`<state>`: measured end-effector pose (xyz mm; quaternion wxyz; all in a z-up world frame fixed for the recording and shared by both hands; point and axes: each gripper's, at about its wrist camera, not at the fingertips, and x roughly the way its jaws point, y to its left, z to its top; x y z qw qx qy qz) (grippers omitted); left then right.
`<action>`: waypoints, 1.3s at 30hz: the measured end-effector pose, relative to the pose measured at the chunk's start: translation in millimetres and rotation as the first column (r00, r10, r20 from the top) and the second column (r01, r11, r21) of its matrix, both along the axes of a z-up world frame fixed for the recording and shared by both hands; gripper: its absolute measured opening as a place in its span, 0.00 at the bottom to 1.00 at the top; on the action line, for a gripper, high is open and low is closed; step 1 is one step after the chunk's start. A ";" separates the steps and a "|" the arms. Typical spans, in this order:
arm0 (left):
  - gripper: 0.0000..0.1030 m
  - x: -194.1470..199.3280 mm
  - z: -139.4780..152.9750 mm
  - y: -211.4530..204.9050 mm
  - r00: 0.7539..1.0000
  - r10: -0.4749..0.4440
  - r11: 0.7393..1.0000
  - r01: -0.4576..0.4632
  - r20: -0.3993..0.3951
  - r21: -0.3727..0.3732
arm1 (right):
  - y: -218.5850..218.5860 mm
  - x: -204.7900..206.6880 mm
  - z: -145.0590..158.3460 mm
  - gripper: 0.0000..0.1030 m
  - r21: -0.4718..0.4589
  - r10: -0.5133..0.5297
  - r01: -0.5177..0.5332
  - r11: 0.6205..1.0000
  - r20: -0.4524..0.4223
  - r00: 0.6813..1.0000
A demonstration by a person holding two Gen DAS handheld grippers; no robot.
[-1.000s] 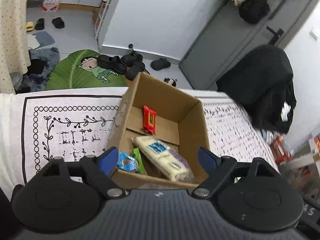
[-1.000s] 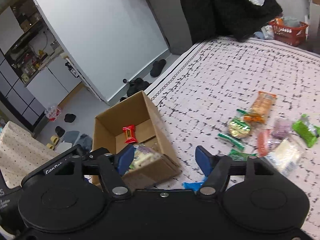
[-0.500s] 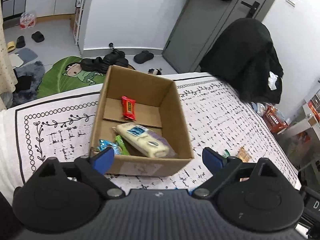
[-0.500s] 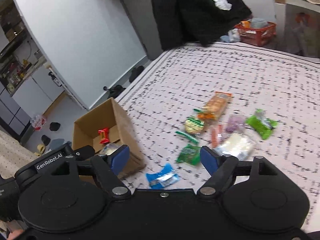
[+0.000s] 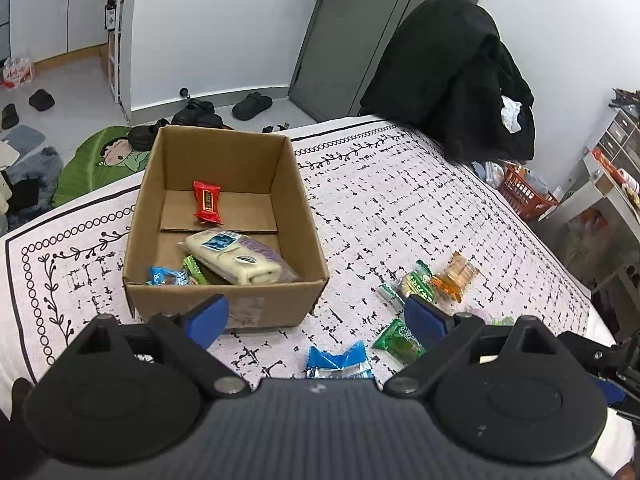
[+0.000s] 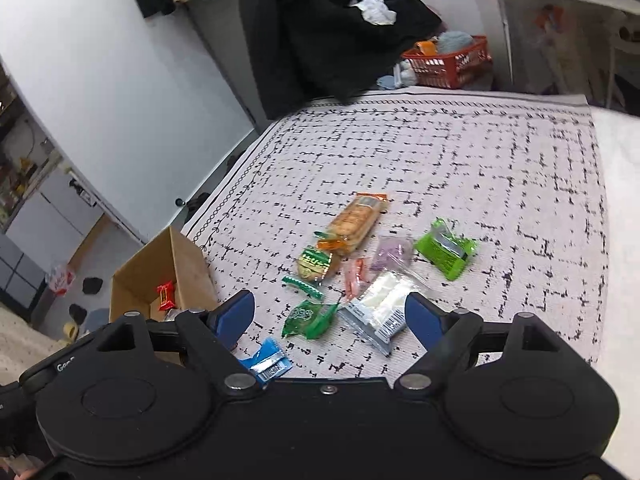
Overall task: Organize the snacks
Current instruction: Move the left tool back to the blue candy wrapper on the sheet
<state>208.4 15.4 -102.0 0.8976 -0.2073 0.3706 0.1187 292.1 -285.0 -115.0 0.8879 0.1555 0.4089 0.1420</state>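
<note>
A cardboard box (image 5: pixel 224 304) stands on the patterned white cloth (image 5: pixel 400 208). In it lie a red snack (image 5: pixel 207 202), a long white packet (image 5: pixel 236 256), a blue packet (image 5: pixel 166 276) and a green one. My left gripper (image 5: pixel 316 320) hangs open and empty just in front of the box. A blue packet (image 5: pixel 338 362) lies below it. My right gripper (image 6: pixel 330 320) is over the loose snacks, jaws opening, nothing between the pads. Under it lie a dark green packet (image 6: pixel 308 318), a white packet (image 6: pixel 380 312), a biscuit pack (image 6: pixel 354 220) and a bright green packet (image 6: pixel 446 250).
A black coat over a chair (image 5: pixel 452 80) stands at the far side of the table. A red basket (image 6: pixel 448 62) sits on the floor beyond it. Shoes (image 5: pixel 252 104) and a green mat (image 5: pixel 100 160) lie on the floor behind the box. Cloth edge at right (image 6: pixel 600 200).
Both grippers have drawn back from the box and swung right toward the loose snacks. The box now sits farther left in both views. The right gripper's jaws stand wider.
</note>
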 end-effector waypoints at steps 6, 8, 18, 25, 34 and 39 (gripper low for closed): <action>0.91 3.7 0.5 -13.5 1.000 -0.022 0.999 0.022 -0.005 0.024 | -14.8 2.9 -14.2 0.79 0.033 -0.017 0.018 0.999 -0.015 1.000; 0.91 5.7 -1.0 -19.0 0.999 -0.032 0.999 0.032 -0.012 0.034 | -19.4 4.0 -22.3 0.79 0.030 -0.037 0.037 0.999 -0.021 0.999; 0.91 15.0 -19.1 -46.4 0.995 -0.079 0.993 0.083 -0.060 0.078 | -26.6 12.3 -49.6 0.79 0.013 -0.109 0.109 0.994 -0.057 0.992; 0.91 22.9 -38.9 -56.0 0.992 -0.077 0.993 0.085 -0.098 0.083 | -27.3 26.6 -70.0 0.74 0.052 -0.132 0.139 0.989 -0.113 0.985; 0.89 37.8 -69.6 -62.1 0.988 -0.074 0.993 0.085 -0.137 0.078 | -15.3 44.9 -90.4 0.62 0.042 -0.130 0.137 0.990 -0.131 0.983; 0.89 44.4 -83.4 -59.7 0.988 -0.049 0.994 0.062 -0.147 0.088 | -4.8 56.6 -104.9 0.60 0.021 -0.121 0.127 0.992 -0.176 0.977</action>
